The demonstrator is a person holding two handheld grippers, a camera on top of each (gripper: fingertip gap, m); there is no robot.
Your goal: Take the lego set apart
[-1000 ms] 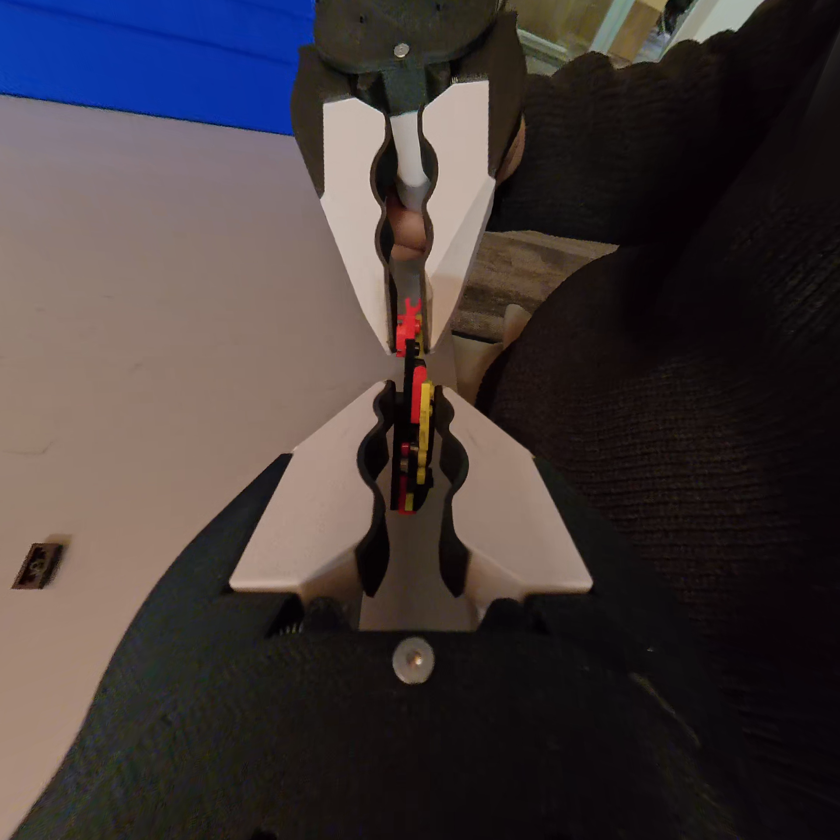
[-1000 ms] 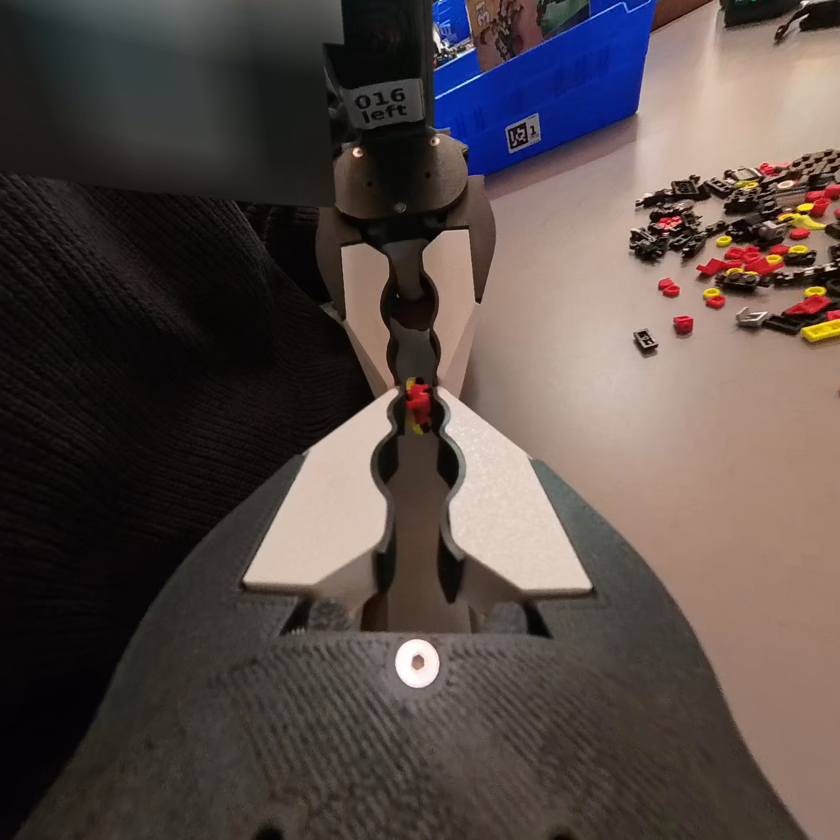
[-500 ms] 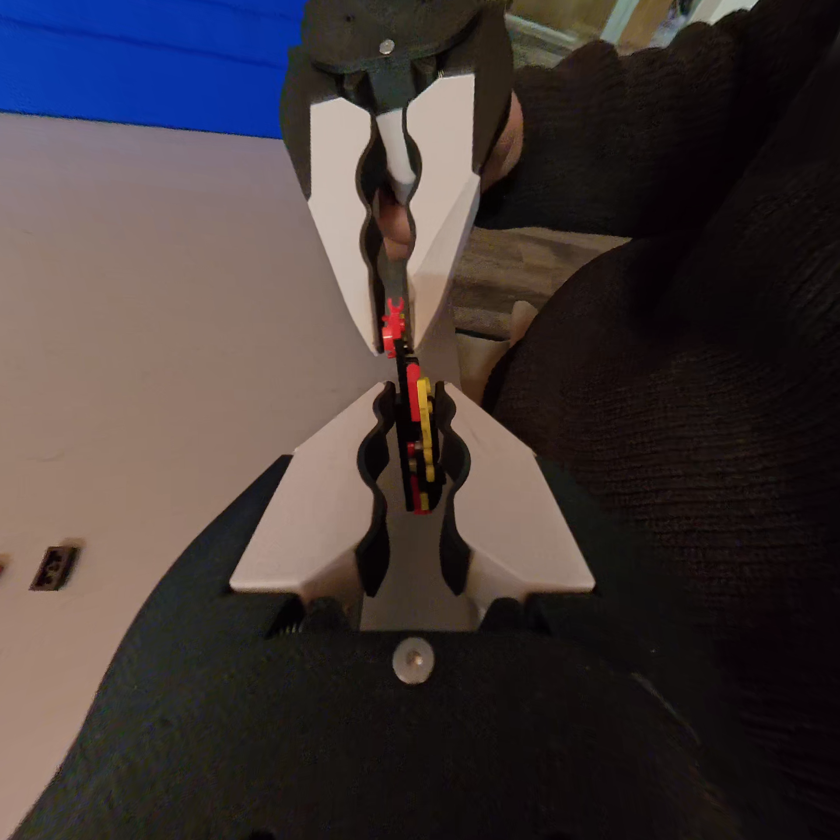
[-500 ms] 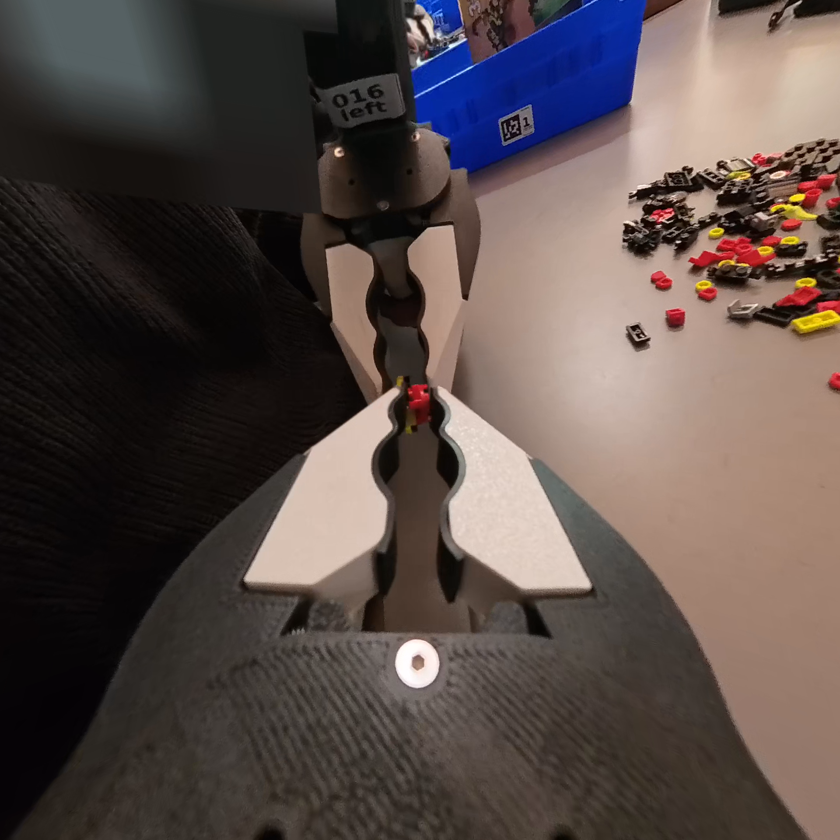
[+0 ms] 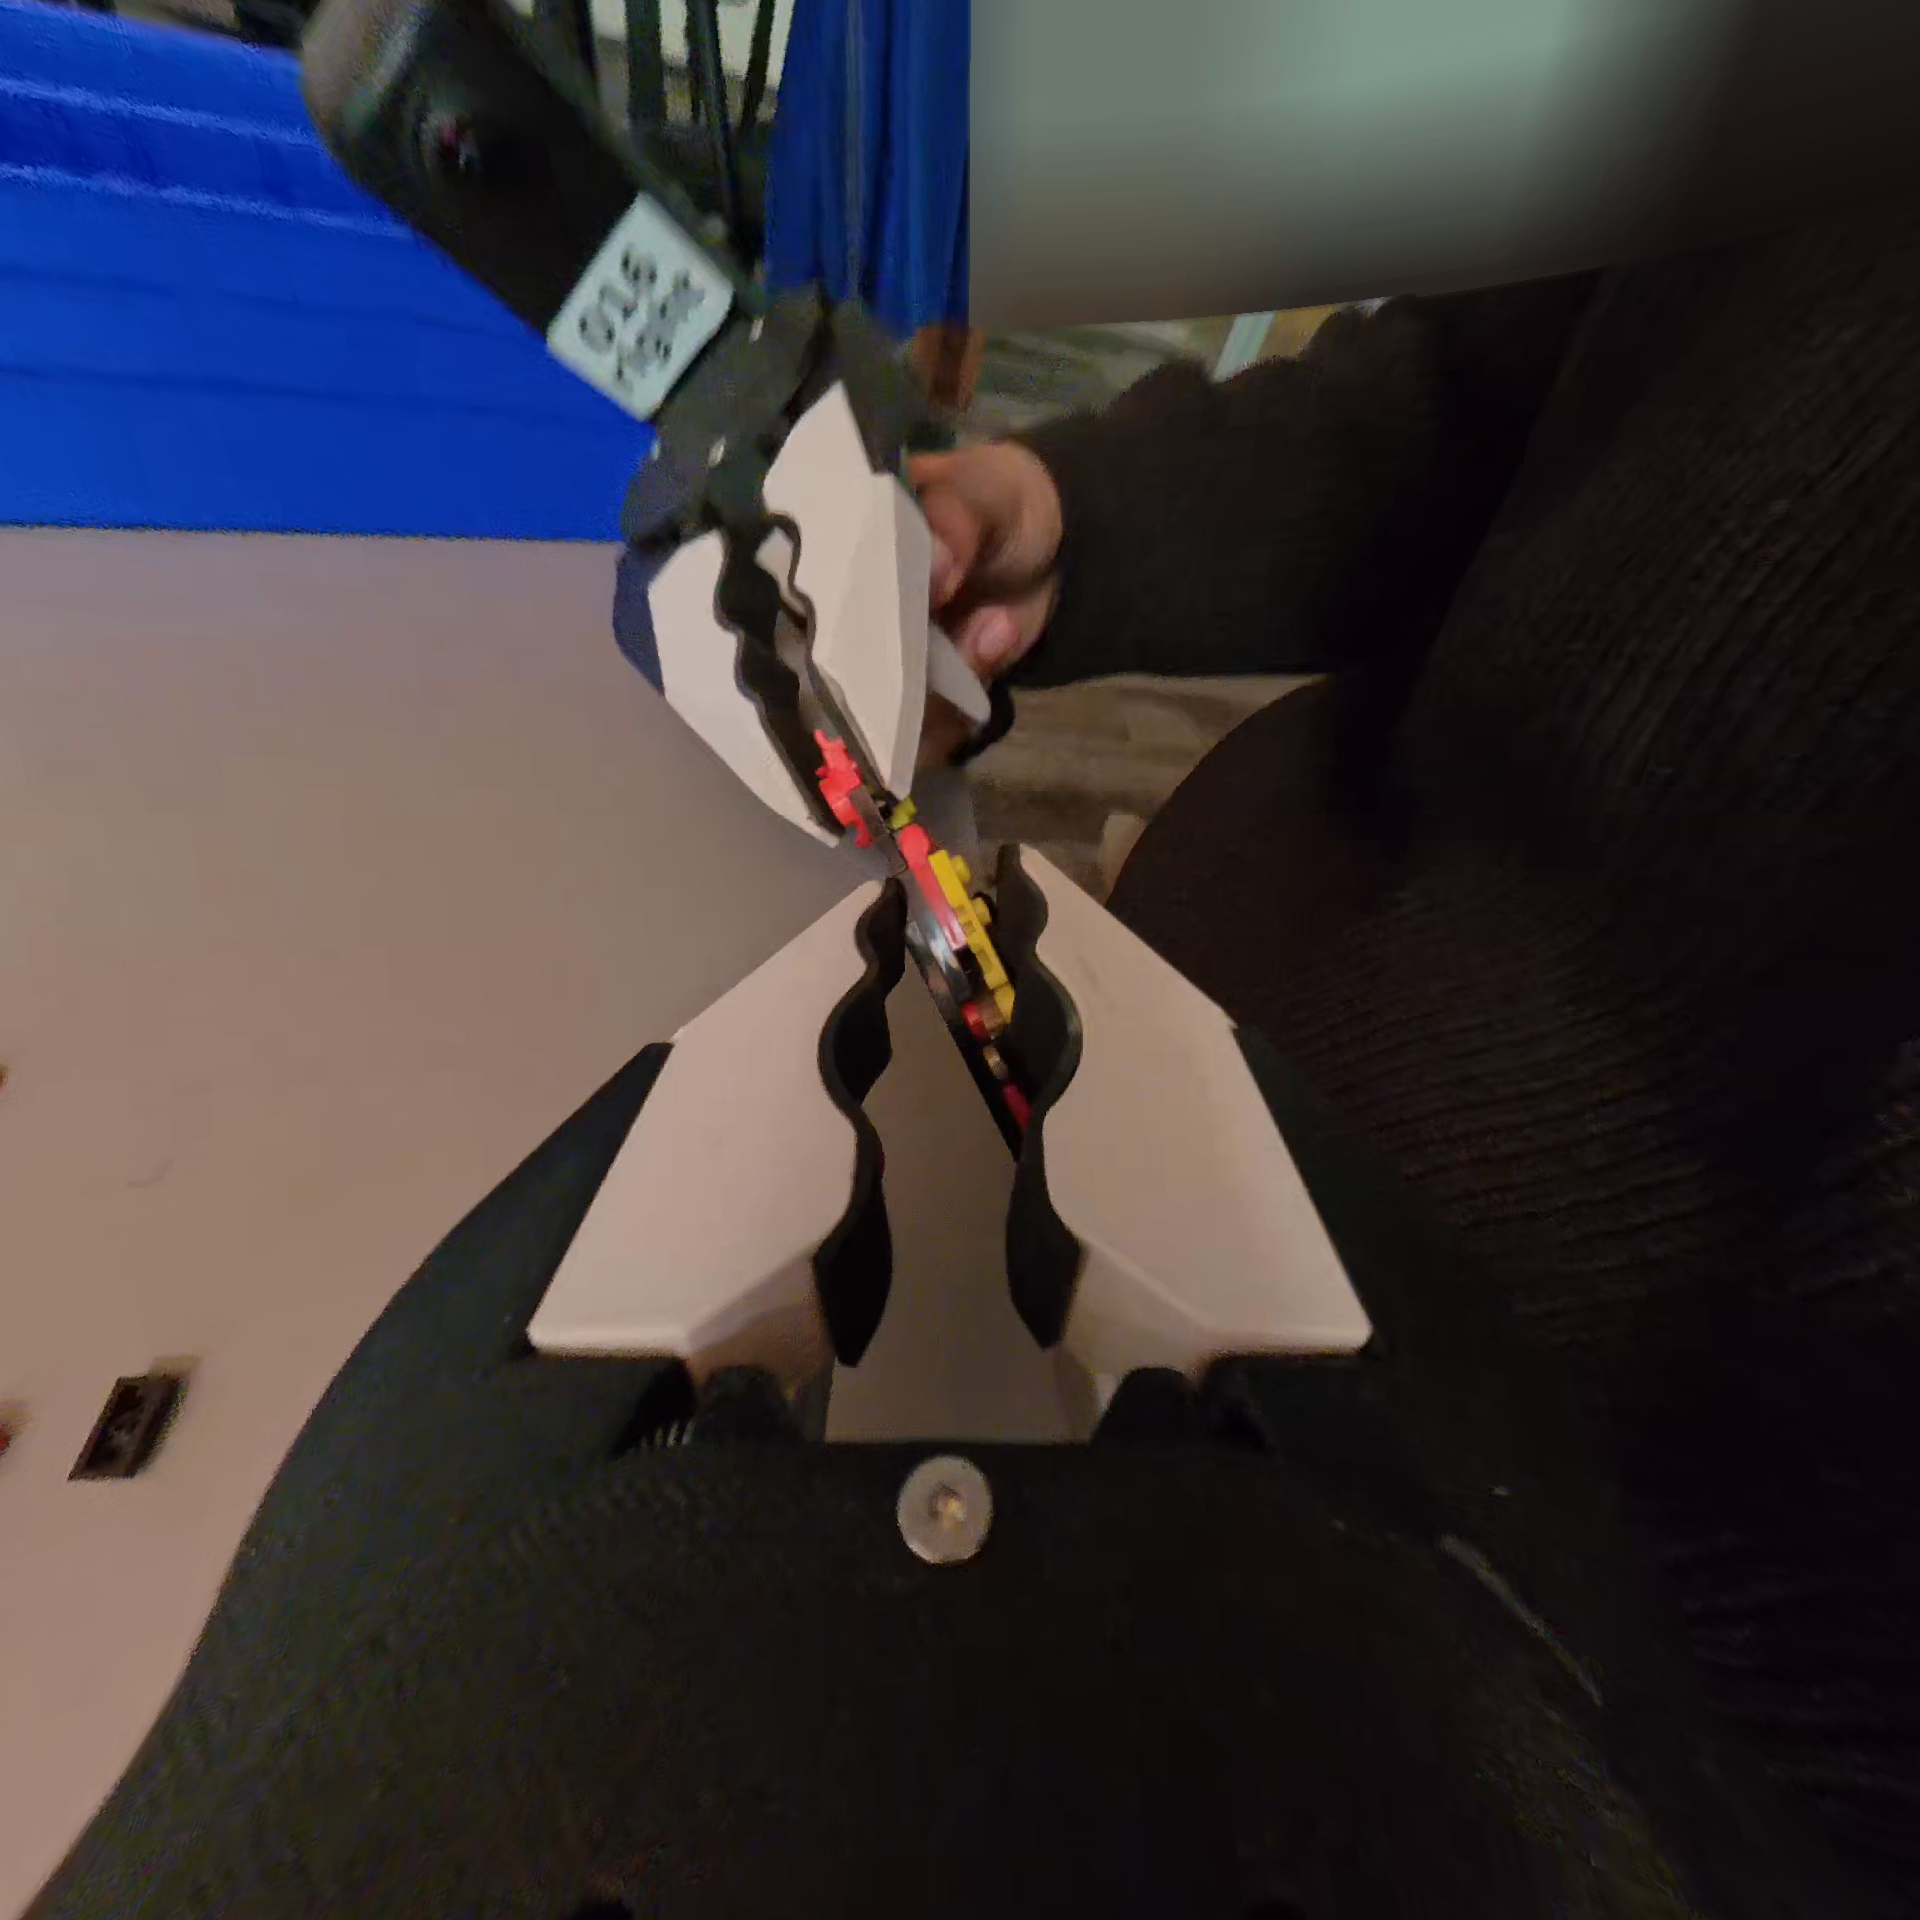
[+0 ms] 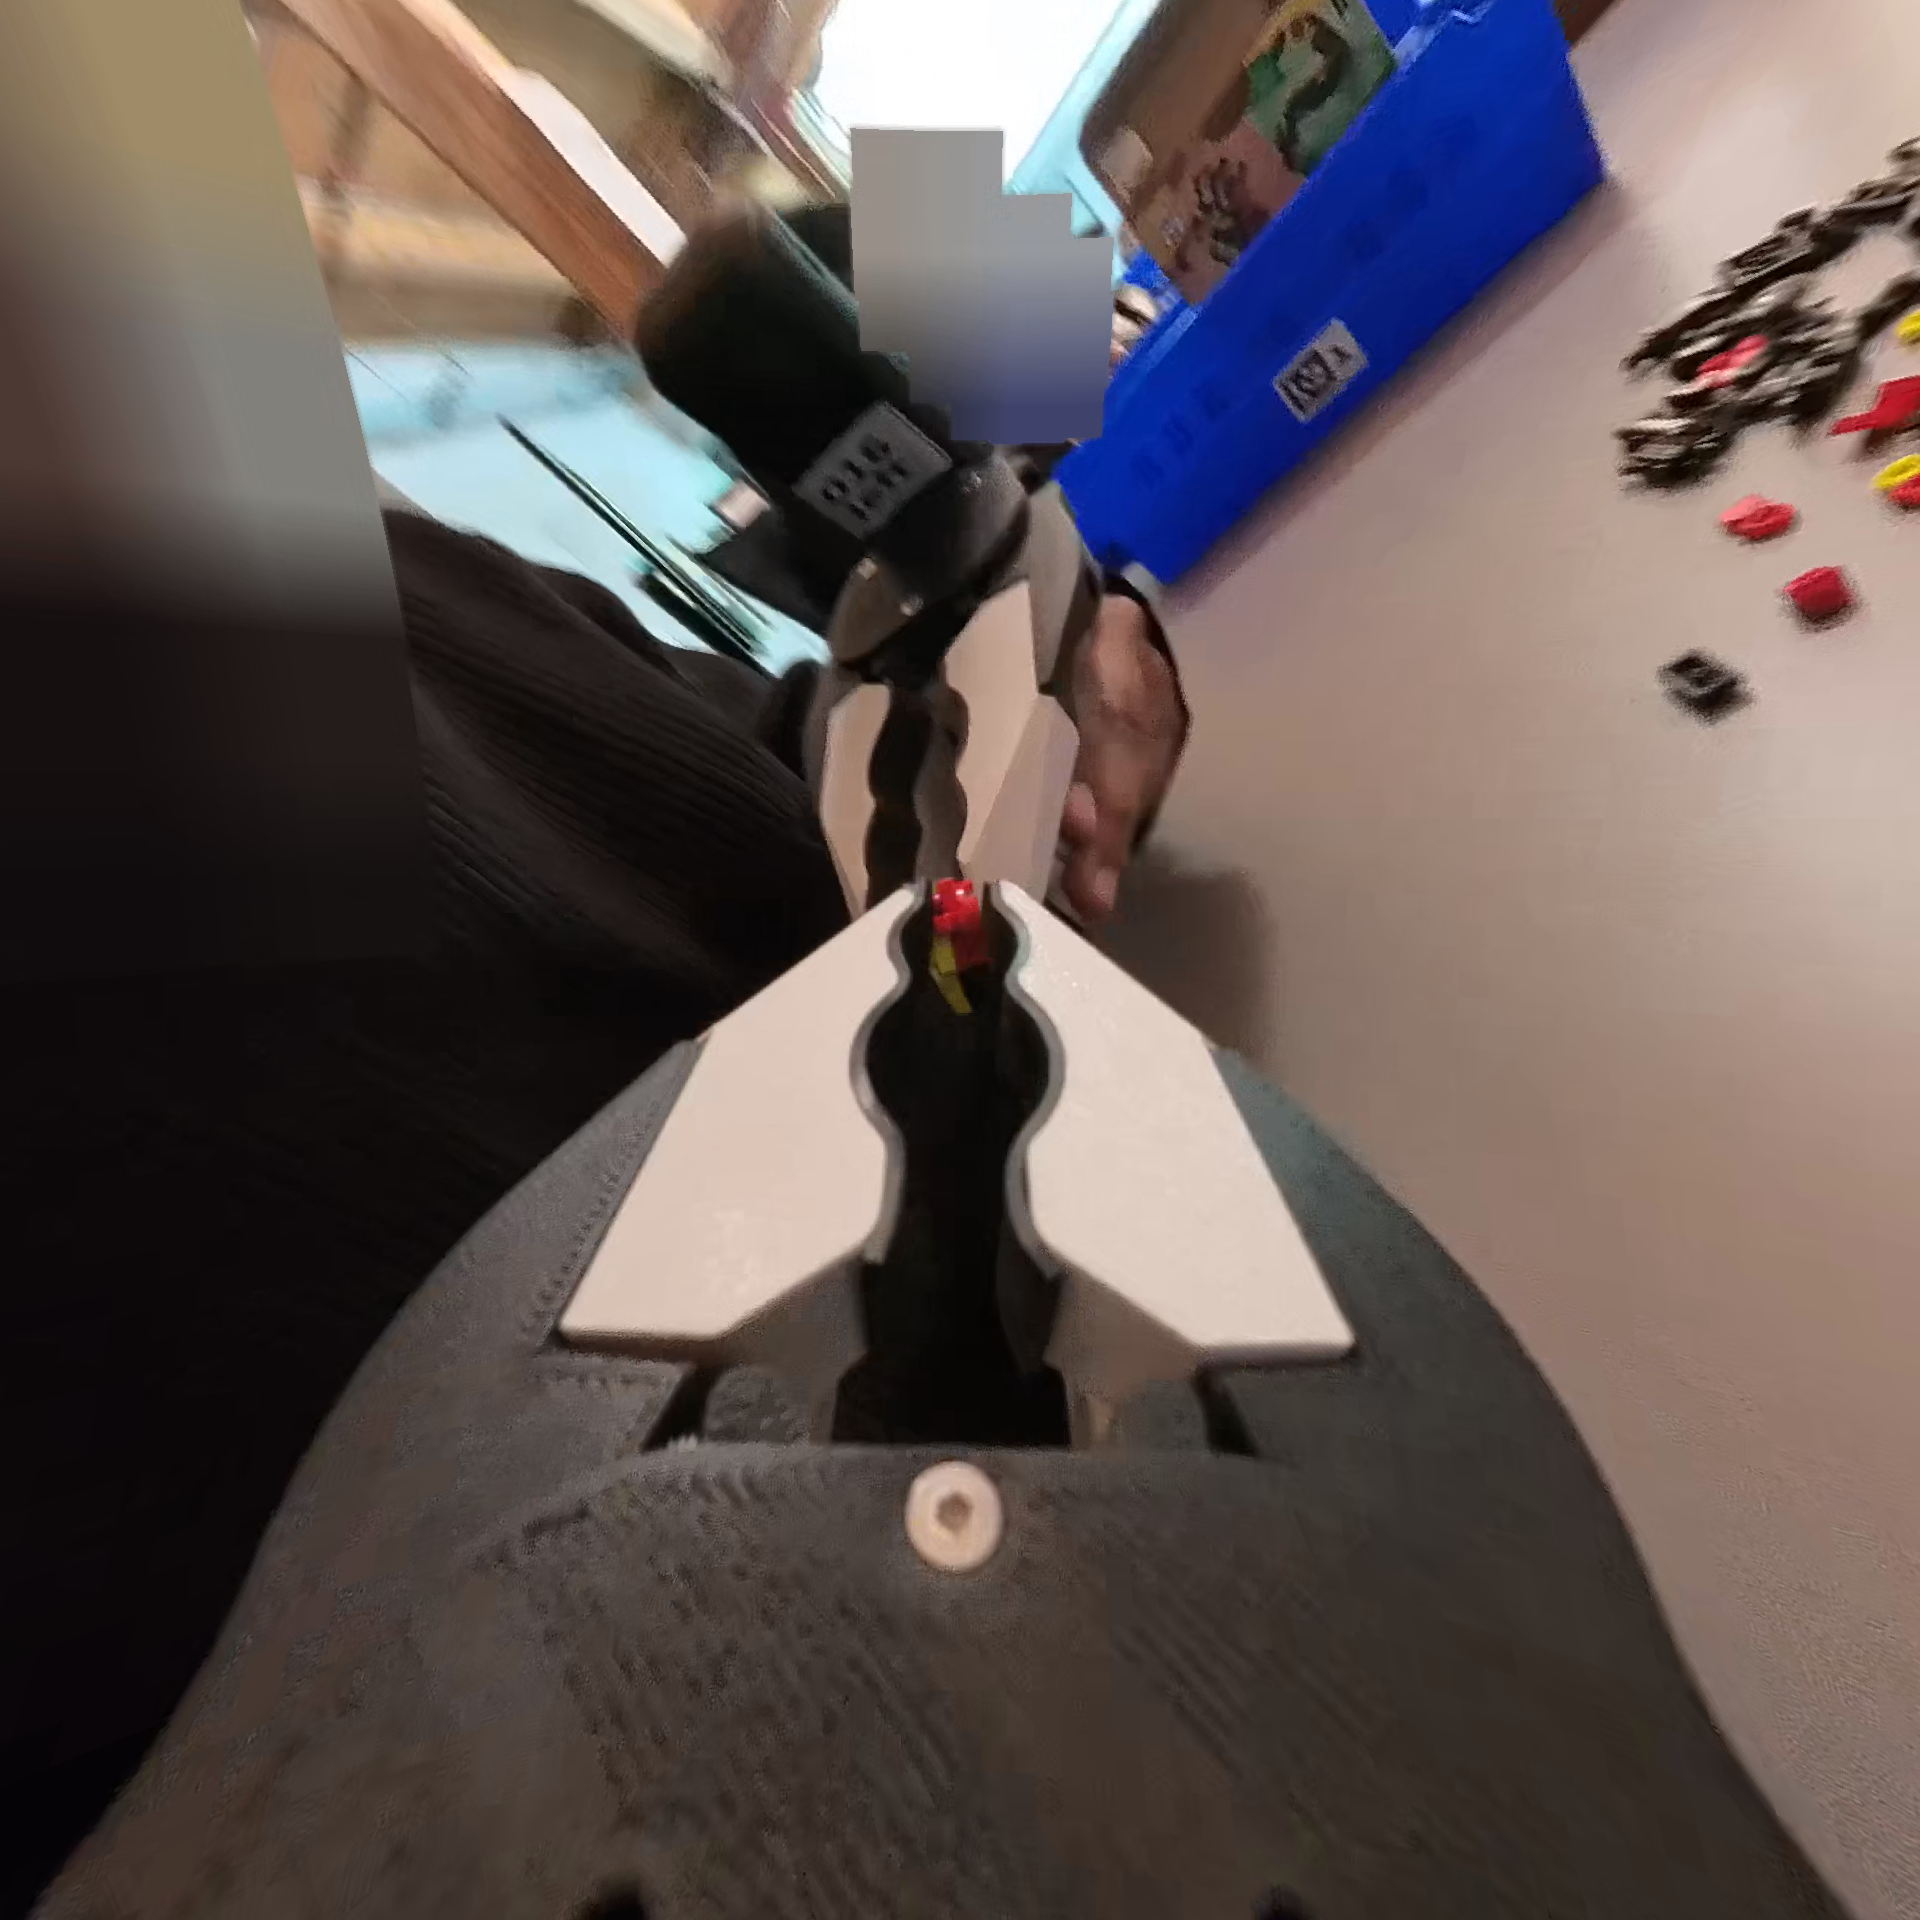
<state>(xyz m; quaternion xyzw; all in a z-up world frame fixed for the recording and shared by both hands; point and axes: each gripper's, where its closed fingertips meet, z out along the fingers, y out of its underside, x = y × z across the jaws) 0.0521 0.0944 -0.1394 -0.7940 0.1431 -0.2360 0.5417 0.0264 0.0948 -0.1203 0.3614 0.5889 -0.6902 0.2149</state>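
In the left wrist view my left gripper (image 5: pixel 948 883) is shut on a thin lego assembly (image 5: pixel 961 935) of black, red and yellow plates, held edge-on and leaning against the right finger. My right gripper (image 5: pixel 862 816) comes in from the upper left, tilted, and is shut on the red piece (image 5: pixel 836 779) at the assembly's far end. In the right wrist view my right gripper (image 6: pixel 961 896) pinches that red piece (image 6: pixel 954 914), with a yellow bit (image 6: pixel 951 977) just below it. The left gripper (image 6: pixel 914 831) faces it tip to tip. Both are held above the table edge.
A blue bin (image 6: pixel 1351 312) stands at the back of the table (image 6: pixel 1455 1039) and also shows in the left wrist view (image 5: pixel 260 364). Several loose black, red and yellow pieces (image 6: pixel 1766 416) lie at the right. A small black piece (image 5: pixel 125 1423) lies apart. The person's dark sweater (image 5: pixel 1558 1039) fills one side. Left and right tips are no more than a few centimetres apart.
The two grippers have twisted against each other: the right gripper now slants in from the upper left, and the assembly is angled between the left fingers. Both views are motion-blurred.
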